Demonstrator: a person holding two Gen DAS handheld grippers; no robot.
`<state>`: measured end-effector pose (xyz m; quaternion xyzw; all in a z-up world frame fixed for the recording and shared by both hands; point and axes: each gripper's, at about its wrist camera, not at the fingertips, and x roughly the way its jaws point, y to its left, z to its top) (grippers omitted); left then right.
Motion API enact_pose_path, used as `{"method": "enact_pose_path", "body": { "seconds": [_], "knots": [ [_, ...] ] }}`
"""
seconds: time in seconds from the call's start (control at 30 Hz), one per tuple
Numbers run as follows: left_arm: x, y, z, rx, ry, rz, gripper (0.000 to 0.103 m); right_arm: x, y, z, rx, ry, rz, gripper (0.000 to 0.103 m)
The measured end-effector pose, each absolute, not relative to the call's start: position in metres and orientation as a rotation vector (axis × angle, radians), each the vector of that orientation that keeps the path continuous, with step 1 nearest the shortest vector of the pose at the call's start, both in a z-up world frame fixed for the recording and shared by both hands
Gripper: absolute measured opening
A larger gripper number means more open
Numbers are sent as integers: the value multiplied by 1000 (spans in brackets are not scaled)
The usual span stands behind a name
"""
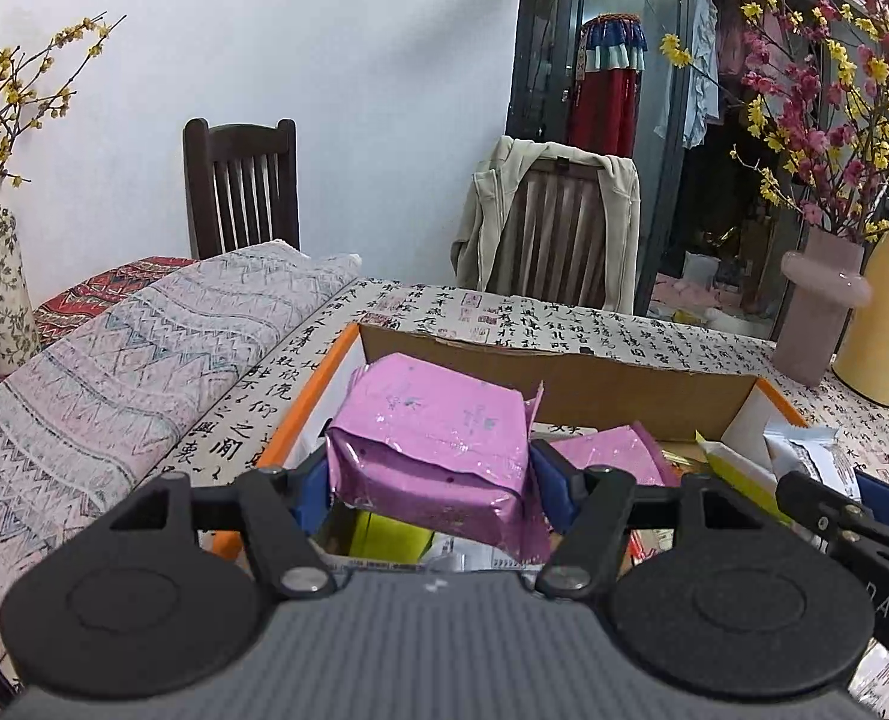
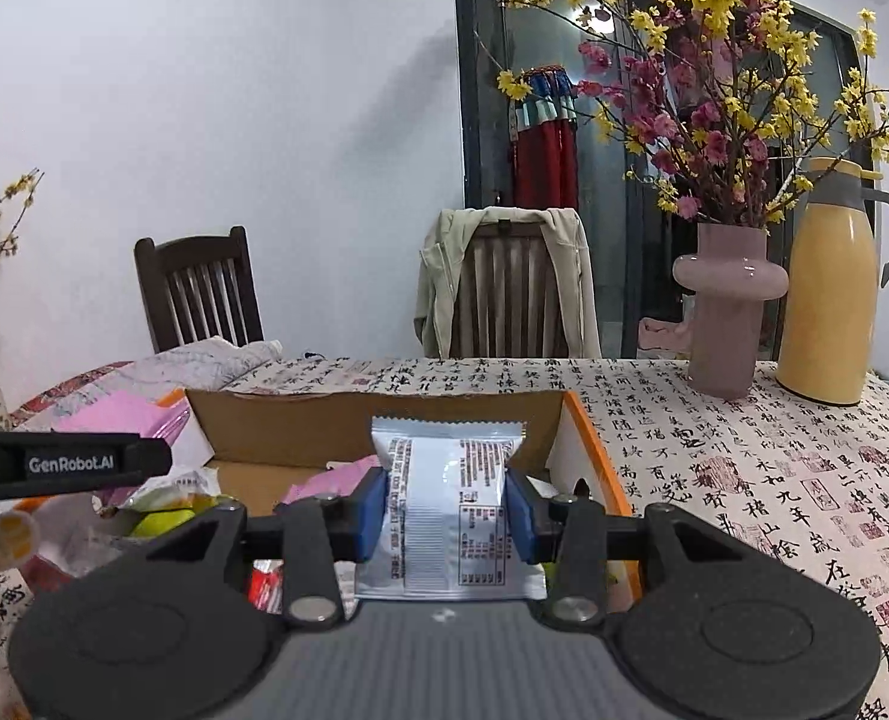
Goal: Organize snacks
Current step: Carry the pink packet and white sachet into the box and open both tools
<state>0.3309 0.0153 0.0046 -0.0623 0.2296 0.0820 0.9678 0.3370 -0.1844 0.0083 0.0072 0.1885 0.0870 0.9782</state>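
My left gripper is shut on a pink foil snack packet, its blue pads pressing both sides, and holds it over the near left part of the cardboard box with orange edges. My right gripper is shut on a silver-white snack packet with printed text, held upright over the box's right half. Inside the box lie another pink packet, yellow-green packets and other wrappers. The right gripper's fingers show at the right edge of the left wrist view.
The table wears a calligraphy-print cloth. A folded patterned blanket lies left of the box. A pink vase with flowering branches and a yellow thermos jug stand at the back right. Two wooden chairs stand behind, one draped with a jacket.
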Motion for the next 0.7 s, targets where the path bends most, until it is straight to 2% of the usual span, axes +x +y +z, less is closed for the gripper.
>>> {"method": "enact_pose_path", "body": {
  "seconds": [0.23,0.3,0.37,0.4,0.43,0.47,0.5,0.53,0.6,0.7],
  "knots": [
    [330,16,4,-129,458,163,68,338,-185,7,15,390,180,41],
    [329,17,4,-136,454,159,72,337,-186,7,19,389,182,41],
    [326,18,5,-146,440,159,84,336,-187,8,29,389,183,43],
    [324,19,6,-150,431,157,84,335,-188,9,36,388,184,43],
    [322,19,7,-153,423,156,87,334,-190,10,44,383,183,46],
    [321,19,8,-156,417,155,97,333,-191,11,49,380,184,52],
    [318,19,9,-159,407,160,103,331,-191,11,53,374,180,68],
    [315,19,10,-158,390,176,103,330,-191,12,56,367,173,86],
    [312,18,13,-159,372,185,103,327,-193,13,64,350,162,102],
    [309,18,15,-166,359,193,103,325,-195,14,77,342,158,103]
  ]
}}
